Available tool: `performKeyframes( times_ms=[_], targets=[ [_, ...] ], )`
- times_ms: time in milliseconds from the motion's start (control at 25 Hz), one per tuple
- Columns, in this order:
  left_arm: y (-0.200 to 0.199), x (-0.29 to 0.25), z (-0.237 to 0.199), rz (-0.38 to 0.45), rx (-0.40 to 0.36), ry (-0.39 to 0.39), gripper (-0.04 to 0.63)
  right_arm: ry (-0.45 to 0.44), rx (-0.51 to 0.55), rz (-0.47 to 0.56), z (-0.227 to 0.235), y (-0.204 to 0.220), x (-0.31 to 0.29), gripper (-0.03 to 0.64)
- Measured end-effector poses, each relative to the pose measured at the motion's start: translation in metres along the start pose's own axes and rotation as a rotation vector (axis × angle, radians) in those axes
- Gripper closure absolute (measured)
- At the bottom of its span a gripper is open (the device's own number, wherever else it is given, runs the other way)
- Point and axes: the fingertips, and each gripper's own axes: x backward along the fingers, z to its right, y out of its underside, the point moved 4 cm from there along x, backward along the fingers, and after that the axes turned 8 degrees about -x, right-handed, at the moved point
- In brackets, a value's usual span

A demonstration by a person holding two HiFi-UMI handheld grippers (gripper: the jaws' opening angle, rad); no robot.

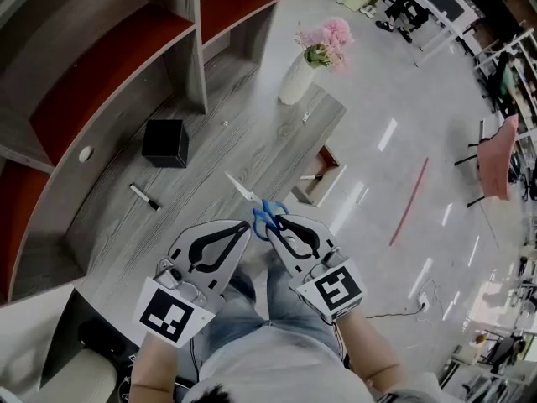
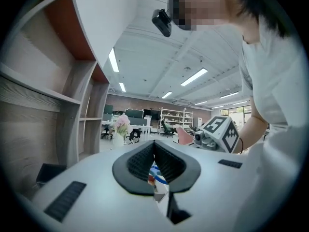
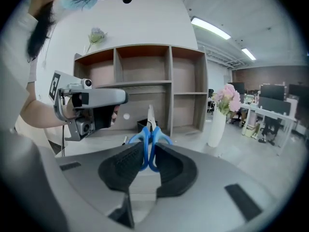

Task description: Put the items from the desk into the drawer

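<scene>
Right gripper (image 3: 147, 152) had the scissors (image 3: 149, 132): its black ribbed fingers (image 3: 123, 167) were clenched on the two glossy blue plastic loop handles, squeezed side by side between the pads. The thin steel blades, closed to a point, stuck straight out past the fingertips, held off the tabletop (image 1: 252, 133). Left gripper (image 2: 154, 152) sat just beside it, its own ribbed rubber fingers (image 2: 139, 164) pressed tip to tip with nothing held. A sliver of blue showed through the gap behind those tips. Both shells were smooth, pale grey, rounded plastic, each with a marker cube at the back.

Ahead of the fingers stretched grey wood-grain laminate. Beyond the blade tips and off to the right, the drawer (image 1: 325, 173) stood pulled out from the tabletop's edge. It was a shallow box with a reddish-brown lining, and a slim dark pen (image 1: 311, 176) lay in it. Left of the fingers, well apart, a slender black marker (image 1: 144, 196) lay flat on the tabletop. Further out, a matte black cube-shaped box (image 1: 164, 143) sat near the curved shelf unit (image 1: 101, 65), which was grey outside and red-brown inside. Far ahead, a tall white tapering vase (image 1: 294, 80) held fluffy pink flowers (image 1: 329, 36).
</scene>
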Motion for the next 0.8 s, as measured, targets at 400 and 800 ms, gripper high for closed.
performKeyframes(
  times_ms=[400,800],
  targets=[
    [-0.023,-0.090,0.046,0.003,-0.029,0.047,0.586,0.039,-0.033,0.015,0.083,0.008,0.061,0.534],
    [-0.035,-0.179,0.086,0.026,-0.036,0.078,0.586,0.065,-0.044,0.027,0.165,0.023,0.112,0.534]
  ],
)
